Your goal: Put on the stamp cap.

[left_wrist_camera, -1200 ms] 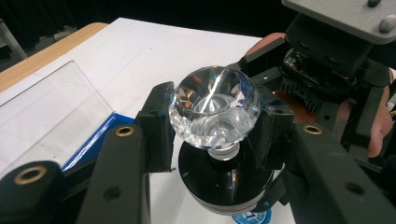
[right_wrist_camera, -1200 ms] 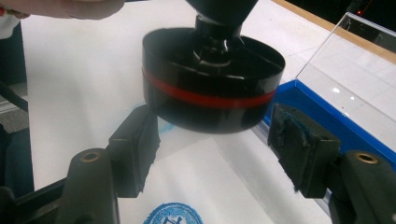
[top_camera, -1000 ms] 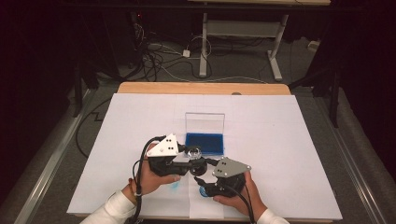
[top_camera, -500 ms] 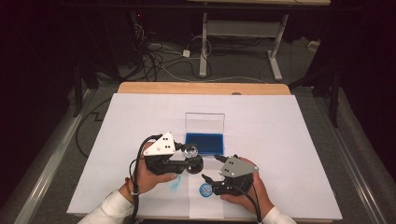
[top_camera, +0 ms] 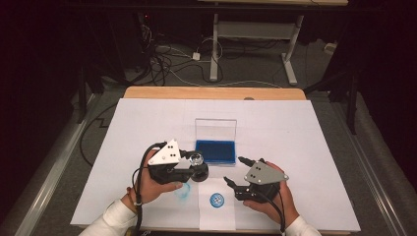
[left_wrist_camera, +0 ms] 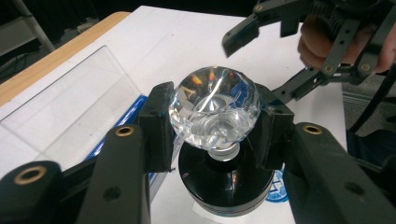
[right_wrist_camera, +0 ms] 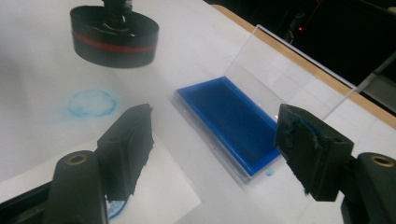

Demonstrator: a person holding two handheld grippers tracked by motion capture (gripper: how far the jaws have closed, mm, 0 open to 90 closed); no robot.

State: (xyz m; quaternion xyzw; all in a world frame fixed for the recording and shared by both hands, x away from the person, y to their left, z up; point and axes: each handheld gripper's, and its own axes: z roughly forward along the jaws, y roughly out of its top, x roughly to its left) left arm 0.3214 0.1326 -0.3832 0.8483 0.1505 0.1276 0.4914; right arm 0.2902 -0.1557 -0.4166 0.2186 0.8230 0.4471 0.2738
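One stamp (left_wrist_camera: 215, 116) sits clenched in the left gripper (top_camera: 194, 164), ink pad (top_camera: 215, 151) just ahead (right gripper (top_camera: 235, 171) released, jaws just opening).

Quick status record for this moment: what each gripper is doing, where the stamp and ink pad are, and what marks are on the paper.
left gripper: shut on the stamp's crystal knob
stamp: crystal knob on a round black base, held clear of the paper
right gripper: open, jaws have just been opening, nothing between them
ink pad: blue, in an open case with its clear lid standing up behind
marks: faint blue ring near the left hand, sharper blue round print on a paper sheet
table cover: white paper
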